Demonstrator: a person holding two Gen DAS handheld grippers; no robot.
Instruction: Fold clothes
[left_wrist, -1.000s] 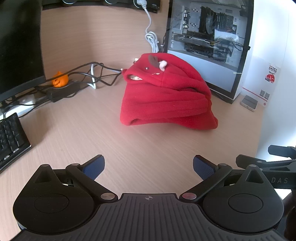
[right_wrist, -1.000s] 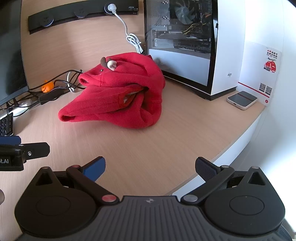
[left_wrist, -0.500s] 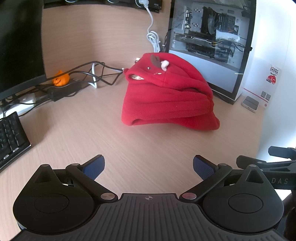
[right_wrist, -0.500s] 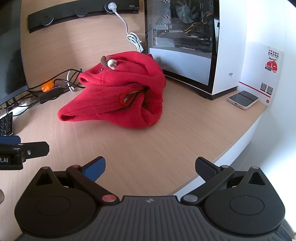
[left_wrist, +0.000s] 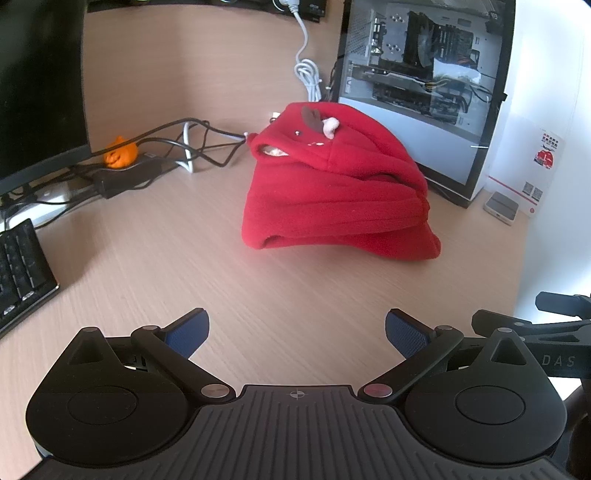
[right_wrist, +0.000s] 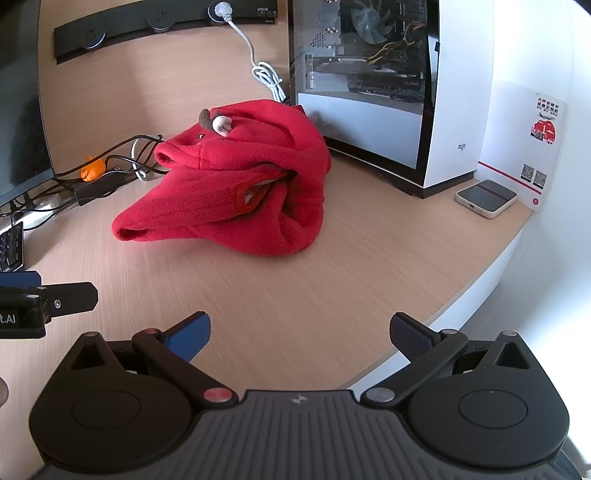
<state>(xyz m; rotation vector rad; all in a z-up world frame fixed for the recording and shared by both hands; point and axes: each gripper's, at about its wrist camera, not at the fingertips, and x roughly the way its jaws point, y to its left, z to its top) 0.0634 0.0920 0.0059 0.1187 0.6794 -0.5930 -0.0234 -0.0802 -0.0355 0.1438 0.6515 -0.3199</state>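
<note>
Fleece garment (left_wrist: 332, 192), red and bunched in a heap on the tabletop (left_wrist: 184, 266), well ahead of both tongs and untouched. Left tongs (left_wrist: 297, 330) spread wide, empty, heap ahead and slightly right. Right tongs (right_wrist: 300, 332) equally wide, empty, heap ahead and left. Long axis running crosswise to both. Neither clearly nearer; probably a two-handed reach forward first.

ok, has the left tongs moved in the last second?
Yes, slightly. In the left wrist view the hoodie and PC case sit a little right and lower than before, so the open left tongs shifted or turned a little left.
</note>
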